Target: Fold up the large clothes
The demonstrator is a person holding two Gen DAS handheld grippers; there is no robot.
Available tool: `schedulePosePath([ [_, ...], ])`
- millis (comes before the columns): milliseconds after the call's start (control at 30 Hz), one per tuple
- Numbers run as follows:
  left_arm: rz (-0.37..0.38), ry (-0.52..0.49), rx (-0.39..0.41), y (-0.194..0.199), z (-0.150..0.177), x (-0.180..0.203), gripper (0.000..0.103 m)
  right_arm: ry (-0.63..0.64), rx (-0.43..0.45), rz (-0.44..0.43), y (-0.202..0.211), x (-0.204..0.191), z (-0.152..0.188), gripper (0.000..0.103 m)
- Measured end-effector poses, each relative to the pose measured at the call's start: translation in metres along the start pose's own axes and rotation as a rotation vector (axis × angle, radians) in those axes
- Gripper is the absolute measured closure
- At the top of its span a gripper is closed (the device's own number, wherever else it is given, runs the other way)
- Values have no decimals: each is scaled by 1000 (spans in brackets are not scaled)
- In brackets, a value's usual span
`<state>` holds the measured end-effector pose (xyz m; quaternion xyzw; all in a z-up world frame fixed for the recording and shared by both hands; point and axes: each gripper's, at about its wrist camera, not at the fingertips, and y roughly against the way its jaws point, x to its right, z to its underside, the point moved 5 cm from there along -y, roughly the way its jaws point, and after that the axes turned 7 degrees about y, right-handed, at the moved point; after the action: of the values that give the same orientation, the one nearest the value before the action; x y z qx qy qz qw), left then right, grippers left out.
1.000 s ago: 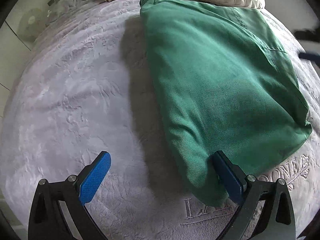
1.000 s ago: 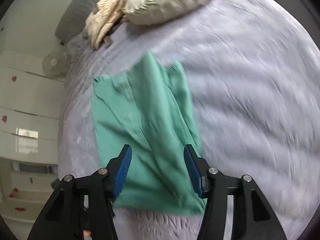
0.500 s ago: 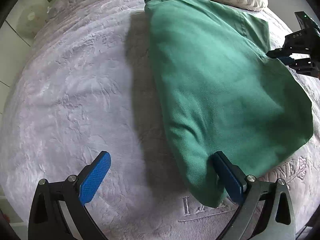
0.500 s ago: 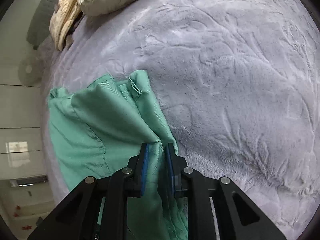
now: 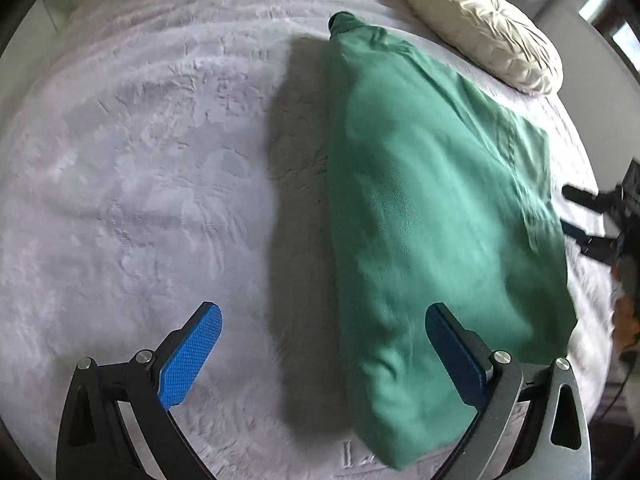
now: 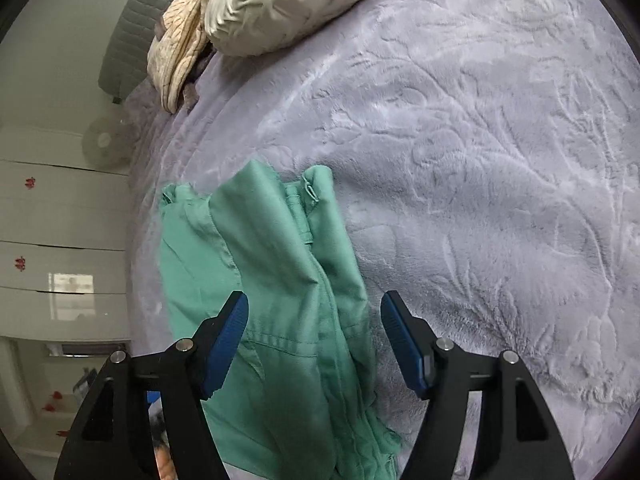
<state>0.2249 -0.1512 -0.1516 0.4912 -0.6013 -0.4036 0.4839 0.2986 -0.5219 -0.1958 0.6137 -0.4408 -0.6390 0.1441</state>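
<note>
A folded green garment point(image 5: 420, 200) lies on the grey plush blanket point(image 5: 140, 160) of a bed. My left gripper point(image 5: 320, 312) hangs open above its near end. The garment's left edge runs between the fingers, and the right finger is over the cloth. In the right wrist view the garment point(image 6: 272, 264) shows layered folds and a seam. My right gripper point(image 6: 315, 300) is over it with its jaws opening. The cloth lies between and below the pads, which do not press on it. The right gripper point(image 5: 592, 216) also shows at the right edge of the left wrist view.
A cream pillow point(image 5: 484, 32) and a beige quilted cloth point(image 6: 176, 52) lie at the head of the bed. White cabinets point(image 6: 60, 208) and a fan point(image 6: 104, 142) stand beyond the bed's left side. Bare blanket point(image 6: 480, 160) spreads right of the garment.
My right gripper, shut on a fold of the garment half a second ago, has opened and let the cloth go. The left gripper stayed open and shifted over the bed.
</note>
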Motion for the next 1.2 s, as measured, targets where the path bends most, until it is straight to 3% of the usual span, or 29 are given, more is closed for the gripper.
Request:
schedulePosePath([
  [267,229,140,-157,-41,-2,-1,1,-1,-57,-67,-37,8,-6,31],
  [367,291,149,-195,-51,-3,8,1,-1,-65,-92,-48,8,-11,30],
  [567,309,83,-211,-67,-14,40,1,53,-100,-247,-64,-17,-25,28],
  [733,283,52,-224,-80,-17,50,1,17,-136,-257,-89,-15,-28,27],
  [767,281,52,-221,-78,-17,51,1,-16,-132,-260,-92,-11,-29,29],
  [833,284,25,-197,-68,-16,56,19,-56,-115,-267,-92,-5,-31,46],
  [900,276,4,-174,-59,-16,62,31,-72,-98,-291,-88,-6,-29,72],
  [1033,315,-12,-138,-33,-17,63,52,-99,-57,-406,-70,-19,-23,81],
  [1200,369,-37,-113,2,-15,64,54,-100,-35,-481,-53,-48,-15,81],
])
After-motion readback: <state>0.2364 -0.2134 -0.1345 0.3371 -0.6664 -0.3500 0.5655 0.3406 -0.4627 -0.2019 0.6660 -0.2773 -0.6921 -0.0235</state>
